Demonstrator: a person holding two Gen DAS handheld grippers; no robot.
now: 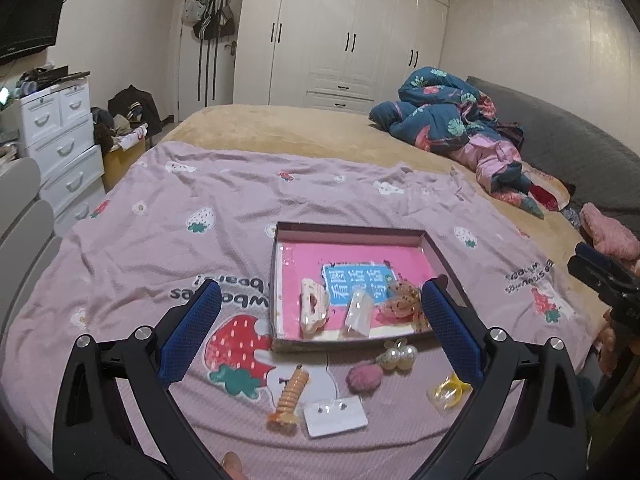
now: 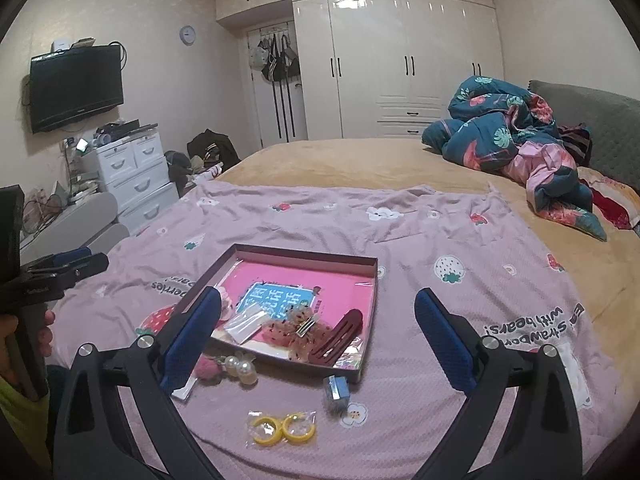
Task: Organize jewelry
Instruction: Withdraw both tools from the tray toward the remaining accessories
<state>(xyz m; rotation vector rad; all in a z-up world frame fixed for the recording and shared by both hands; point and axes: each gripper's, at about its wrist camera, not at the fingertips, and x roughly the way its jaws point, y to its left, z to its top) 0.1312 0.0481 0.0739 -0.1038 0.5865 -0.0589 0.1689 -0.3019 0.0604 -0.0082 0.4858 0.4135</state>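
While both grippers are hanging over the bed [image 1: 280,128] with nothing in them, this looks like the middle of the sorting: the box [image 1: 352,229] is sitting on the pink strawberry sheet [image 1: 200,200] and is already holding a cream claw clip [image 1: 314,306], a little clear bag [image 1: 357,312], a spotted scrunchie [image 1: 402,300] and, on the right wrist view, a dark red clip [image 2: 340,338]. Everything else is lying loose on the sheet just in front of the box: a pearl clip [image 1: 398,354] near its front wall, a pink fuzzy ball [image 1: 363,378] beside that, an orange spiral piece [image 1: 290,398], a white earring card [image 1: 335,416] touching or nearly touching it, yellow hoops [image 2: 283,428] in a clear packet, and a small blue box [image 2: 338,394] by the near corner. The left gripper [image 1: 320,312] is holding its fingers wide, and the right gripper [image 2: 318,320] is also gaping wide, so neither is gripping anything. My guess is the next pick is one of the loose bits, maybe the hoops for the right side since they're lying right between its fingers. That's calling for dropping low, closing on the thin packet without bunching the sheet, then lifting it over the box wall and letting go inside.
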